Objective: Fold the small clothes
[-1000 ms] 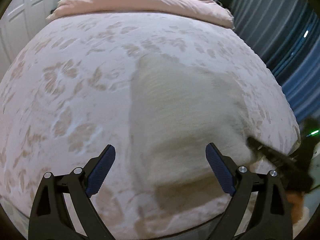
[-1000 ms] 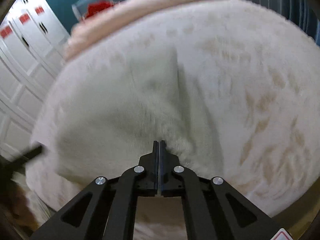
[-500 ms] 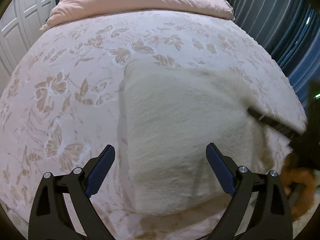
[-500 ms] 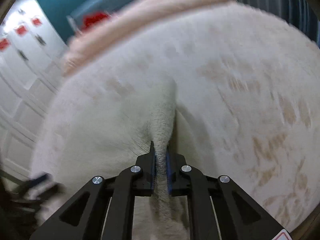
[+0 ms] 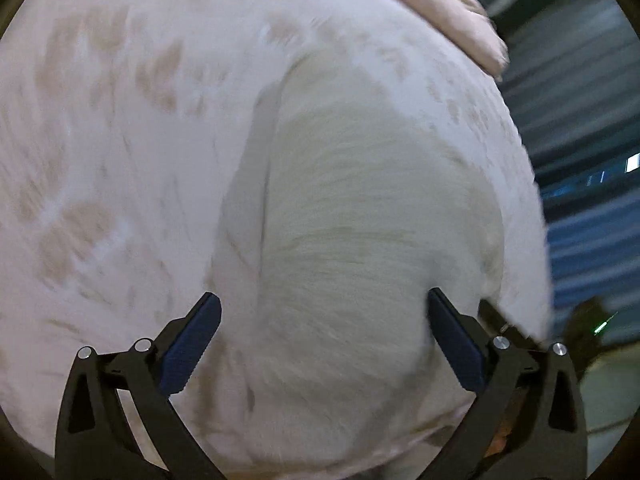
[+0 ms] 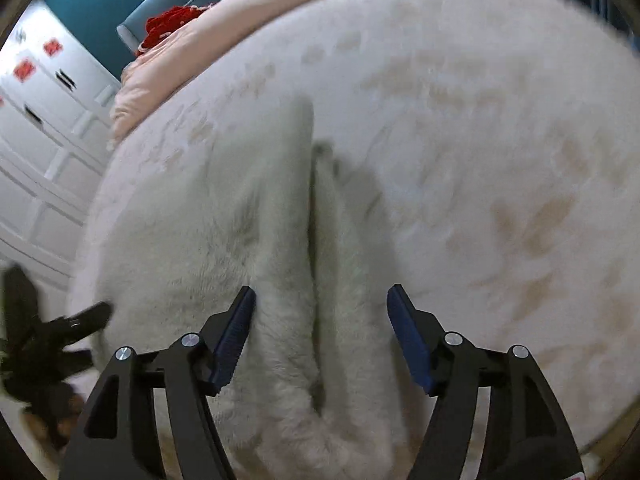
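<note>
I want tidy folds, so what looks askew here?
The white fuzzy garment on the bedspread has an open crease between uneven layers in the right wrist view, with both grippers open.

The garment point(image 5: 360, 248) was a cream, fuzzy knit piece lying on the bed. It lay folded, one layer doubled over another, with a long crease point(image 6: 316, 264) running down its middle in the right wrist view. Its left edge stood slightly raised. Motion blur hid finer detail.
</note>
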A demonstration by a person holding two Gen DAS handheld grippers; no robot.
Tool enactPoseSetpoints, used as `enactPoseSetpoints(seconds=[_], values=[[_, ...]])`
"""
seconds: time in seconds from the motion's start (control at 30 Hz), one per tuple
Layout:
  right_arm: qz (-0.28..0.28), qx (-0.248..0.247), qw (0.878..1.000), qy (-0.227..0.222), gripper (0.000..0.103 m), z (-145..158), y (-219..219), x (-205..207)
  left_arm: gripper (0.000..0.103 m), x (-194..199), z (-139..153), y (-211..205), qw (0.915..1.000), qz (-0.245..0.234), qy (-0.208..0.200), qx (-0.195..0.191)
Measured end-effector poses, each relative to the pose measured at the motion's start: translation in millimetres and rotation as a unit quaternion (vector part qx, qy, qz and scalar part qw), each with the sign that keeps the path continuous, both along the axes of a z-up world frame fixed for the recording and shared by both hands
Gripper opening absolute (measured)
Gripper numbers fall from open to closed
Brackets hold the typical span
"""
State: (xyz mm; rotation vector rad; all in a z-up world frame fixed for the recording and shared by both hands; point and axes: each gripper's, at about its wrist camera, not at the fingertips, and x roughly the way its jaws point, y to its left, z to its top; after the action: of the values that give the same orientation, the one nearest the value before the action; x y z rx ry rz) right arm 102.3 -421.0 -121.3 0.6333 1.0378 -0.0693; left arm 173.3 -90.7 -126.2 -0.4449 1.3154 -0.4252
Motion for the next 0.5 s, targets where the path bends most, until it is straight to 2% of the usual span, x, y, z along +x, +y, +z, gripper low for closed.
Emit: enactPoseSetpoints(seconds=[0.07,0.1,0.13,0.17,0.2,0.27,0.33,0.37,0.5], values=[[-0.01,0.06,0.998,0.002,0.076,-18.4,-4.2,1.4,0.098,4.2,-19.1,3.7,0.9982,0.008,0.034,-0.049],[-0.021,0.077,0.997,-0.007,0.073,-23.9,-4.6,2.7,0.098,5.4,-25.2,4.7,0.9968,0.009,0.043,-0.066],[-0.018,0.082,0.996,-0.011,0.05,-24.5,-3.1,4.8,0.098,6.2,-27.6,4.1,0.9961,0.007,0.044,-0.076],[-0.011,0.098,0.995,-0.014,0.042,-25.0,-1.8,6.3,0.094,6.7,-25.3,1.6,0.9962,-0.002,0.039,-0.078],[-0.016,0.125,0.992,-0.016,0.037,-24.1,-1.9,7.7,0.07,5.5,-22.8,-0.3,0.9954,-0.01,0.037,-0.087],[-0.017,0.108,0.994,-0.017,0.031,-11.9,1.5,8.2,0.059,3.6,-5.3,-5.3,0.9966,-0.025,0.024,-0.075],[-0.017,0.1,0.994,-0.048,0.027,16.3,7.4,0.8,0.052,-1.9,17.3,-7.5,0.9971,-0.035,0.0,-0.068],[-0.018,0.101,0.993,-0.06,0.027,27.5,9.5,-2.5,0.052,-7.2,35.3,-8.4,0.9968,-0.043,-0.02,-0.064],[-0.024,0.068,0.989,-0.127,0.027,104.6,27.4,-33.1,0.052,-26.3,99.5,-5.0,0.9926,-0.064,-0.072,-0.074]])
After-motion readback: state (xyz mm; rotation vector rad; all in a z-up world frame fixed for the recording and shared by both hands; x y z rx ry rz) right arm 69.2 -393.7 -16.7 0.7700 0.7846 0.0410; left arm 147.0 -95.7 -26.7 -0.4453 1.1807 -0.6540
